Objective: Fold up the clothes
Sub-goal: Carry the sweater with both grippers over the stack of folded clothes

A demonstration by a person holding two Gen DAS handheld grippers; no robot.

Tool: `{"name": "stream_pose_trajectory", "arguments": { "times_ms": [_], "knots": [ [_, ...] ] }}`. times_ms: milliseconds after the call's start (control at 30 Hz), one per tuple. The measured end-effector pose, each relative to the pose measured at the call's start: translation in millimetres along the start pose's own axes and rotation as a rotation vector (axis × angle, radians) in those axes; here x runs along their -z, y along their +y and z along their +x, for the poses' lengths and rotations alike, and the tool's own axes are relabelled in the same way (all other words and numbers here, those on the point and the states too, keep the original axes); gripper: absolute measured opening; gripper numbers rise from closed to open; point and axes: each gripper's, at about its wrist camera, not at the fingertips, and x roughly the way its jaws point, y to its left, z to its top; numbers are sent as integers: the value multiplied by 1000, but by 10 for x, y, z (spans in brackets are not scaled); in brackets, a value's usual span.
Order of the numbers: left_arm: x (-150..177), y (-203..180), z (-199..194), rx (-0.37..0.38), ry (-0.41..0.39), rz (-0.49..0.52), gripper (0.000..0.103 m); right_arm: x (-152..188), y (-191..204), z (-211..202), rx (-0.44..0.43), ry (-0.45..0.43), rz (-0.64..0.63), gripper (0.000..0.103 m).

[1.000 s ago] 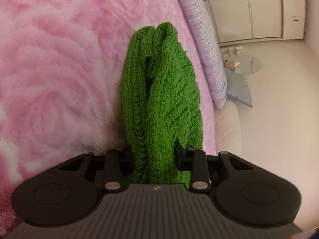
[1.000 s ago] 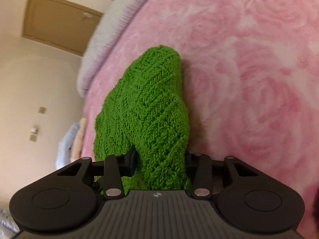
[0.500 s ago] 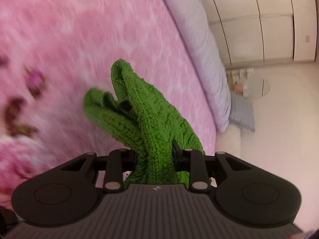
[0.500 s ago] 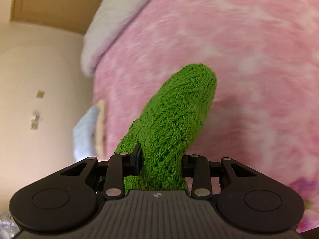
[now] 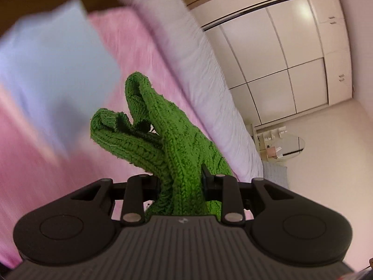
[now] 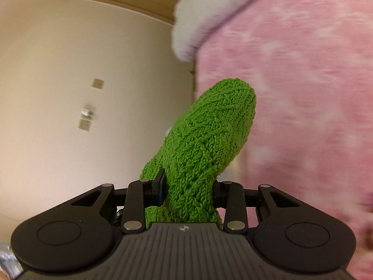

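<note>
The left tool (image 5: 180, 184) is clamping a bunched part of the green knitted garment (image 5: 177, 149), with its two fingers pressing the fabric from both sides. In the left wrist view the garment is rising out of the tool and is splitting into two folded lobes, one pointing to the left and one standing higher behind it. It is hanging above the bed, not lying flat on it. Behind it the pink blanket (image 5: 144, 53) is appearing blurred, a pale blue pillow (image 5: 53, 65) is lying at the far left, and a long white roll of bedding (image 5: 198, 65) is running along the right edge of the bed. Further to the right, white wardrobe doors (image 5: 291, 51) are standing against the wall.

The right tool (image 6: 188, 191) is also closing on the same green knitted garment (image 6: 205, 140), gripping a thick rounded fold that is sticking up and leaning a little to the right. In this view the pink blanket (image 6: 303, 93) is filling the right side, and a plain beige wall (image 6: 70, 93) is filling the left side.
</note>
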Motion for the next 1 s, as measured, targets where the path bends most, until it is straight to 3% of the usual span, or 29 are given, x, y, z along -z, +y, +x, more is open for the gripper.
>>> {"name": "stream_pose_trajectory", "arguments": {
  "times_ms": [167,333,433,533,600,667,800,867,933,1000],
  "knots": [
    [-1169,451,-151,8,2,113,25,-137,501,1112,-18,-84,-69,34],
    [-1776,1040,33,33,18,146,26,-320,506,1924,1,-129,-107,35],
    [-1855,1526,428,-19,59,81,29,-363,211,2340,81,-91,-105,40],
    [-1793,2001,749,-90,119,-1,33,-317,-147,2714,266,-13,-48,50],
    [-1707,2175,768,-50,115,-52,36,-247,-243,2730,300,-22,-32,56],
    [-1720,2128,721,-66,111,-57,37,-208,-179,2672,338,-44,-60,68],
    [-1746,2013,605,-108,97,-53,36,-164,110,2514,423,-66,-155,68],
    [-1758,1867,421,-172,65,9,36,-141,254,2435,465,-76,-202,68],
    [-1742,1724,187,-215,37,89,34,-119,399,2356,507,-87,-250,64],
    [-1722,1514,8,-240,38,201,22,-46,559,2336,527,-71,-310,53]
  ]
}}
